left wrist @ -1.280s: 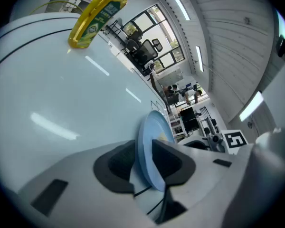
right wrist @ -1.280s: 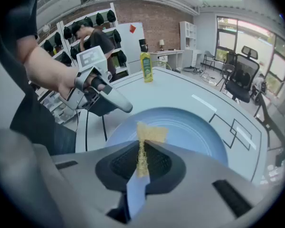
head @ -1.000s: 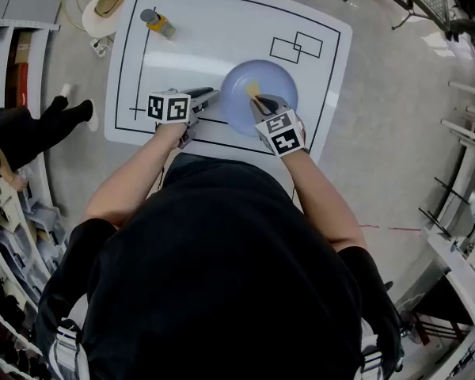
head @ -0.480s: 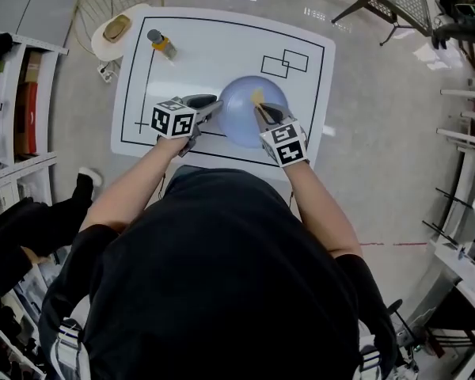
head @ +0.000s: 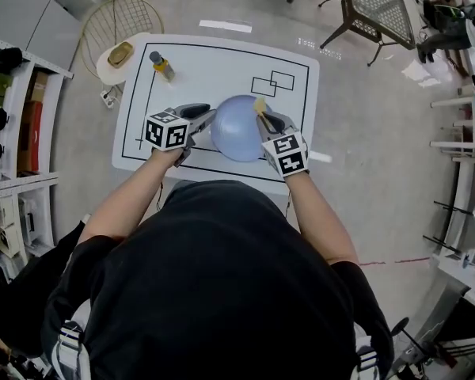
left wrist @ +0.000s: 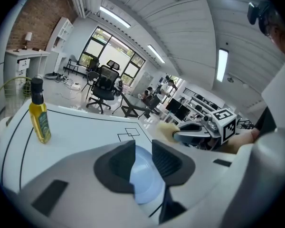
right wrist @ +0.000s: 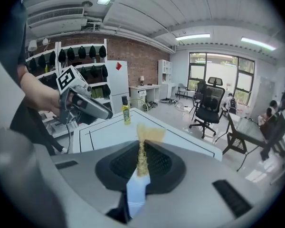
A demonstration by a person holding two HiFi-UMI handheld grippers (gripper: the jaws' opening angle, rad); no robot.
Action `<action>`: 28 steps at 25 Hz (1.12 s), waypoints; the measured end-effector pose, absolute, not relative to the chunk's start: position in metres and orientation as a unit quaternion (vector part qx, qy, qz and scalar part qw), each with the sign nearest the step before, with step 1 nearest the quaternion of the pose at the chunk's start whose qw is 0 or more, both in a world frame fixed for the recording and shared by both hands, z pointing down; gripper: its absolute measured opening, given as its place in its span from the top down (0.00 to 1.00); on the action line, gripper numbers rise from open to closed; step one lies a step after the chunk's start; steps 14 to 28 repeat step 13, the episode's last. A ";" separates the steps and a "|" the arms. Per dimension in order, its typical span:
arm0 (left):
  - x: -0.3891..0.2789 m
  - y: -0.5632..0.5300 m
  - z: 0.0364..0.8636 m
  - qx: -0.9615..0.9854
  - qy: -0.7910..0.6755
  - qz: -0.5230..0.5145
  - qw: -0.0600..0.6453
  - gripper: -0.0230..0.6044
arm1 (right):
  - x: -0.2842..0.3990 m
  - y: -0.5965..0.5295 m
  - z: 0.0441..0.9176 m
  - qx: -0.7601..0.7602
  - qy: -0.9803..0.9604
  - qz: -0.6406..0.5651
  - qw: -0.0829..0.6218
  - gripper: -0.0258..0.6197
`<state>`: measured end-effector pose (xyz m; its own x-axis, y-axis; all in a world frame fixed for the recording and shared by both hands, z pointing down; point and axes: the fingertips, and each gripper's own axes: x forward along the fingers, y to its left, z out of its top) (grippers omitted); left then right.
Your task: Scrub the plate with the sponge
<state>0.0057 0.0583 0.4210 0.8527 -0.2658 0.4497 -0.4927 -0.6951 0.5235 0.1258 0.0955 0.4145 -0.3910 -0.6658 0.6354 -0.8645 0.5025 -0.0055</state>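
**Plate** (head: 239, 129): pale blue, round. It sits at the near edge of the white table (head: 222, 70), just ahead of the person, and seems tipped up rather than lying flat.

**Left gripper** (head: 210, 118): at the plate's nine o'clock, jaws clamped on the rim, evidently to steady the plate against scrubbing.

**Right gripper** (head: 262, 116): at one o'clock, jaws pinched tight on the sponge (head: 259, 103). This thin yellow pad is squeezed flat, and its free end juts past the tips so that sponge, not jaw, would meet the plate. Whether the sponge touches the plate cannot be told.

**Bottle** (head: 161, 66): yellow oil, dark cap. It stands upright at ten o'clock, well apart, probably kept clear of the work.

**Outlined rectangles** (head: 273, 81): two, overlapping, at one o'clock beyond the sponge.

**Mesh-backed chair** (head: 374, 6): on the floor past the table, between one and two o'clock.
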 end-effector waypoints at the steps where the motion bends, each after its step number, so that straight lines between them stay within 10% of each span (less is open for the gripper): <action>1: 0.006 0.057 0.415 0.907 -0.212 0.170 0.323 0.78 | 0.127 0.096 0.408 0.470 -0.818 0.164 0.289 0.91; 28: 0.011 0.062 0.354 0.919 -0.253 0.129 0.275 0.78 | 0.162 0.116 0.349 0.509 -0.815 0.153 0.231 0.91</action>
